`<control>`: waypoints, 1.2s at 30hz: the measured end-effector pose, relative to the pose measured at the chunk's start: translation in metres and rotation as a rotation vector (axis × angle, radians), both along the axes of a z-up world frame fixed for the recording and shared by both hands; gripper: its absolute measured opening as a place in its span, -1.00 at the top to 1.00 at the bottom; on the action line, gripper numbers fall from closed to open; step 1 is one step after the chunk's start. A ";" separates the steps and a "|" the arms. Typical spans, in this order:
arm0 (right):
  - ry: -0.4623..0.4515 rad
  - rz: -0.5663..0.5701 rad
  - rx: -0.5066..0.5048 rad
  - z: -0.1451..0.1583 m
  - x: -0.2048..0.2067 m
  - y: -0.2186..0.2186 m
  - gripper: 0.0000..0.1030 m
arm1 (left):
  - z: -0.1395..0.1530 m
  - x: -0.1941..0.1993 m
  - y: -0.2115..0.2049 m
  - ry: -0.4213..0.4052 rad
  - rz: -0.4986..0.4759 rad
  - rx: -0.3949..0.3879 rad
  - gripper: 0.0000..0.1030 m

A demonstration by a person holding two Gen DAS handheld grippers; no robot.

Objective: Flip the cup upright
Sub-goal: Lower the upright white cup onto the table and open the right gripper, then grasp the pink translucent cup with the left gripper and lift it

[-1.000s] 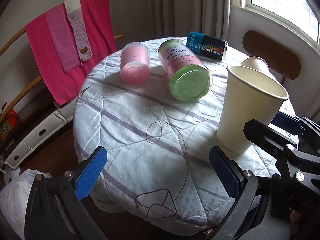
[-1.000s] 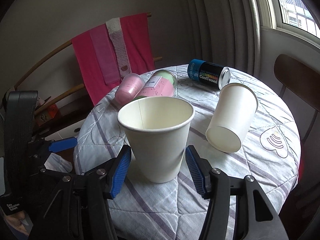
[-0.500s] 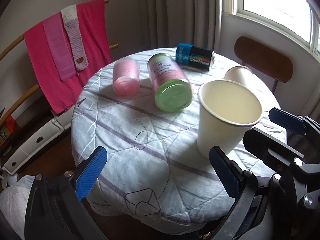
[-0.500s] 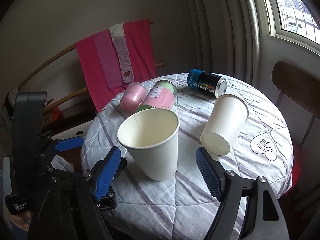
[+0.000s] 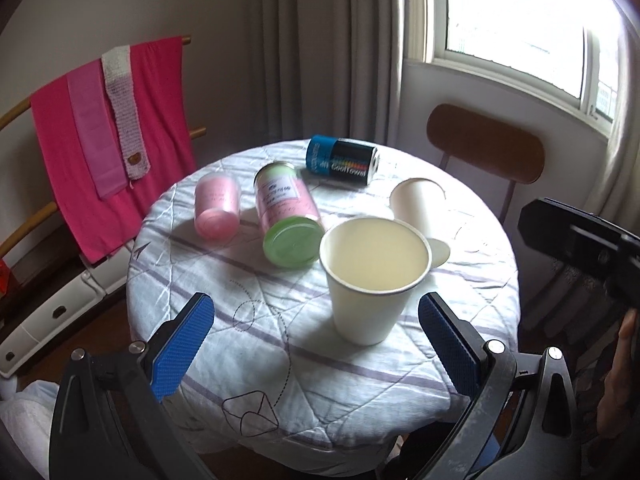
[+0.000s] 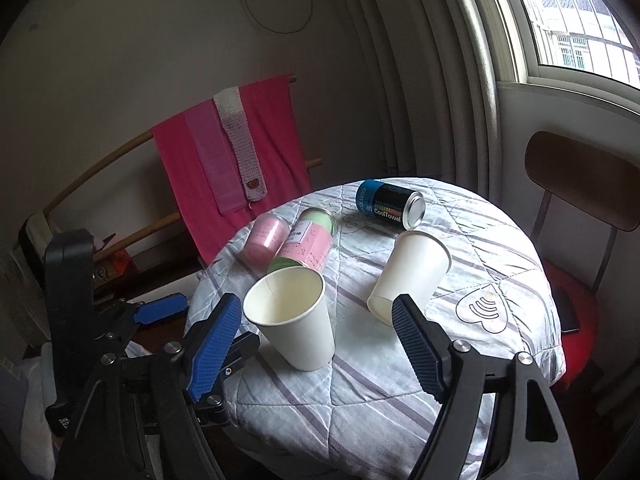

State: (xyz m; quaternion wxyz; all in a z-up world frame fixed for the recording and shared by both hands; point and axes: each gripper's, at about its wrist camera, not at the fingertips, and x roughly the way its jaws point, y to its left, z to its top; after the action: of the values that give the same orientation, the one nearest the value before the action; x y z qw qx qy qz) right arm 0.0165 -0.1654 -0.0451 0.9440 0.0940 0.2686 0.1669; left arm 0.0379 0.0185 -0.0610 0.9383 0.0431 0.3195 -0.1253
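A white paper cup (image 5: pixel 374 282) (image 6: pixel 294 322) stands upright on the round table, mouth up, near the front edge. A second white paper cup (image 5: pixel 418 204) (image 6: pixel 408 276) rests upside down and tilted behind it. My left gripper (image 5: pixel 316 354) is open and empty, held back above the table's front edge. My right gripper (image 6: pixel 316 350) is open and empty, pulled back from the upright cup, which shows between its blue pads. The left gripper also shows at the left in the right wrist view (image 6: pixel 160 310).
A pink jar (image 5: pixel 217 210), a pink canister with a green lid (image 5: pixel 289 220) and a blue-black CoolTowel can (image 5: pixel 342 161) lie on their sides at the back of the quilted tablecloth (image 5: pixel 280 336). A wooden chair (image 5: pixel 486 148) stands behind right. Pink towels (image 5: pixel 108 136) hang left.
Both grippers have drawn back and up from the table. The right gripper opened wider and left the upright cup standing. The cups have not moved.
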 end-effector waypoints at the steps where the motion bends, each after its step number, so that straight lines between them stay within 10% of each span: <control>1: -0.006 -0.001 0.008 0.003 0.000 -0.003 -0.56 | 0.002 -0.001 0.000 -0.005 -0.003 -0.004 -1.00; 24: 0.114 -0.072 0.065 0.005 0.065 -0.026 -0.57 | 0.017 0.094 0.081 0.116 0.114 -0.189 -1.00; 36: 0.215 -0.072 0.020 -0.005 0.126 -0.016 -0.57 | -0.013 0.196 0.096 0.268 0.176 -0.083 -1.00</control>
State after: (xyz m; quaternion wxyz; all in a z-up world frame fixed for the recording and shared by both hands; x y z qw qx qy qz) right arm 0.1425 -0.1818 -0.0503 0.9142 0.1302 0.3630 0.1245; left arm 0.2336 0.1146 -0.0738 0.8955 -0.0408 0.4390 -0.0602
